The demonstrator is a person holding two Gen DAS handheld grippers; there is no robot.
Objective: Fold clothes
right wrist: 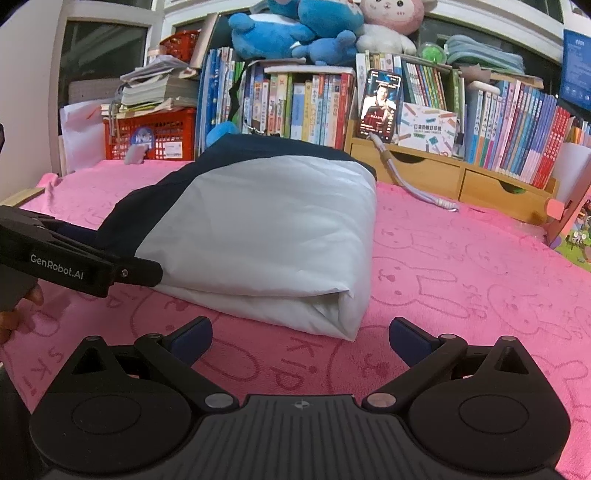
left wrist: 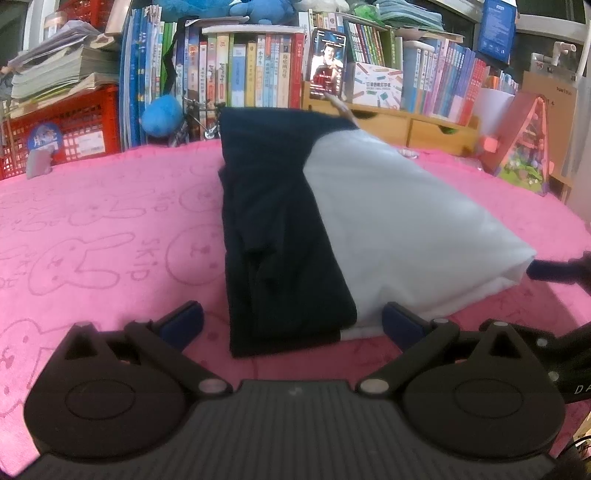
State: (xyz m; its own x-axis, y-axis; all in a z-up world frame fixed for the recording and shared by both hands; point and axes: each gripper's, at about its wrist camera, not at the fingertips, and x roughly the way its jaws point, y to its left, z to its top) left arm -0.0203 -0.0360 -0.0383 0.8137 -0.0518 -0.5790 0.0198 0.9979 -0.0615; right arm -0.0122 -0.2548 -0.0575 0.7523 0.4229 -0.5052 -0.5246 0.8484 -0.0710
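A folded garment, dark navy on one part [left wrist: 280, 229] and white on the other [left wrist: 399, 221], lies in a thick bundle on the pink rabbit-print cloth [left wrist: 92, 229]. My left gripper [left wrist: 293, 321] is open and empty, its fingers straddling the bundle's near end. In the right wrist view the white part [right wrist: 273, 236] fills the middle with the navy part [right wrist: 155, 199] behind it. My right gripper [right wrist: 301, 338] is open and empty, just short of the bundle's near corner. The left gripper's finger [right wrist: 92, 269] reaches the bundle's left edge.
Rows of books [left wrist: 255, 70], a phone [right wrist: 380, 105] on a wooden drawer stand [right wrist: 424, 173], a red crate [left wrist: 62, 133] and blue plush toys [right wrist: 288, 29] line the back. A cable [right wrist: 417, 188] lies on the cloth. A toy house [left wrist: 524, 147] stands at right.
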